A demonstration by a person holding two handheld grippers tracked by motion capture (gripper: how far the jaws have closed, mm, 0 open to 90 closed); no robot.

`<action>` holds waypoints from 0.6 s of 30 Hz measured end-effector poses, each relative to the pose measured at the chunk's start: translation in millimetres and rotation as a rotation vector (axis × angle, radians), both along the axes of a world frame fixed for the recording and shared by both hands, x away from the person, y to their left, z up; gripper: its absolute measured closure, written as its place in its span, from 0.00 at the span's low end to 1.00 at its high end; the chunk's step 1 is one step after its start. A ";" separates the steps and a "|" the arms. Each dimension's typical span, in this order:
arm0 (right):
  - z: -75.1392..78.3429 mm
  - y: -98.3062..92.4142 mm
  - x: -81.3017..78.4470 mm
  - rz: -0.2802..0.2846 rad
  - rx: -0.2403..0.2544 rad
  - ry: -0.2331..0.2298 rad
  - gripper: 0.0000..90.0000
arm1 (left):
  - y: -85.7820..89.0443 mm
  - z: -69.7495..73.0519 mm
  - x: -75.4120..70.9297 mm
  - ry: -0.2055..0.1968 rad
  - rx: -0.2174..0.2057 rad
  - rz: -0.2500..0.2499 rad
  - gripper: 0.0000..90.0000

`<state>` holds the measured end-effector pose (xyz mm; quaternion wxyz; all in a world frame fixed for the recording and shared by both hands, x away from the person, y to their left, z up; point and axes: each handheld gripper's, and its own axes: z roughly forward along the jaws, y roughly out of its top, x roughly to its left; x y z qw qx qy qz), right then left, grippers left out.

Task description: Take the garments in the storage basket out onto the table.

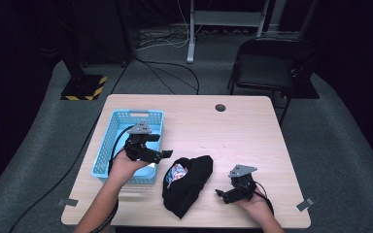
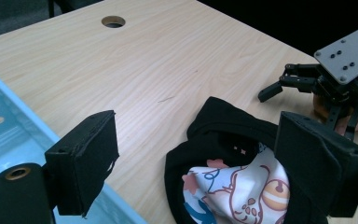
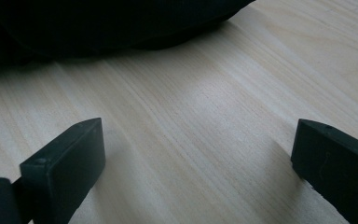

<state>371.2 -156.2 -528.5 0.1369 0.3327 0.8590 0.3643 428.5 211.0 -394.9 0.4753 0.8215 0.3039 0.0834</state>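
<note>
Tongs (image 1: pixel 167 155) agape over black garment (image 1: pixel 194 187)

Printed cloth (image 2: pixel 242 191) half buried inside the black garment (image 2: pixel 223 126), cut by the lower edge; pattern too partial to read. Basket (image 2: pixel 9 140) cropped at the left edge. Garment reduced to a dark blurred strip in the right gripper view.

Black garment (image 1: pixel 188 187) btwn both grippers, left gripper (image 1: pixel 167 155) nearer.
</note>
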 end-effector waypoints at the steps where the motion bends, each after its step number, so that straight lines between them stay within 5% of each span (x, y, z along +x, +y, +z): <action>1: 0.0 0.0 0.0 0.000 0.000 0.000 0.02 | 1.6 0.0 0.4 0.001 0.001 0.004 0.15; 18: -0.1 0.2 -0.1 0.000 -0.002 -0.002 0.02 | 36.7 -1.4 10.3 0.004 -0.028 0.121 0.15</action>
